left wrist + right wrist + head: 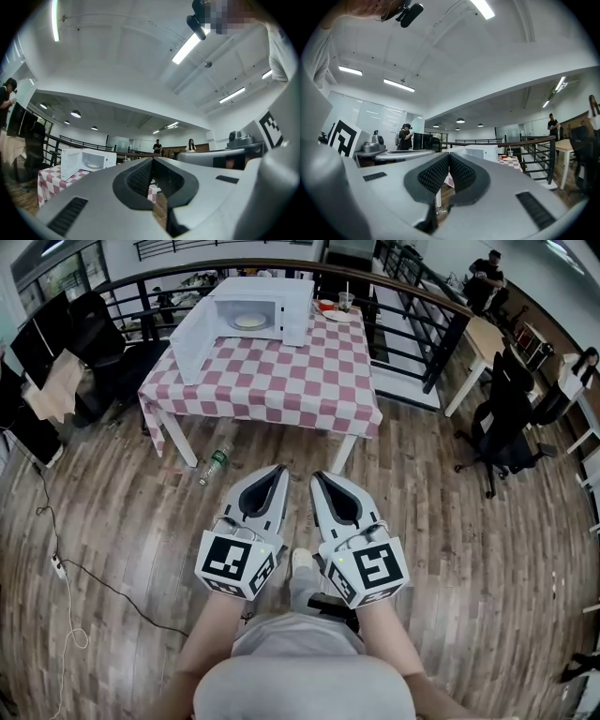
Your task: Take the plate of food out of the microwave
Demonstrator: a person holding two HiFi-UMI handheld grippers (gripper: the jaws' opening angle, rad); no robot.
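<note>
Tongs both pinched tight together, holding nothing: left tongs, right tongs, side by side. Plate sits far ahead of them, inside microwave on table. Door hangs open, so way in looks free. Too far to grab yet.

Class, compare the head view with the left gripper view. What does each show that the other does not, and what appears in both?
Only the head view: a plastic bottle lying on the wooden floor beside a table leg, and a cup on the table's far corner.

Only the left gripper view: the ceiling strip lights and two people standing far off behind the railing.

Both: the white microwave with its door open, the plate inside it, the checked table, and the left gripper, its jaws together with nothing between them.
</note>
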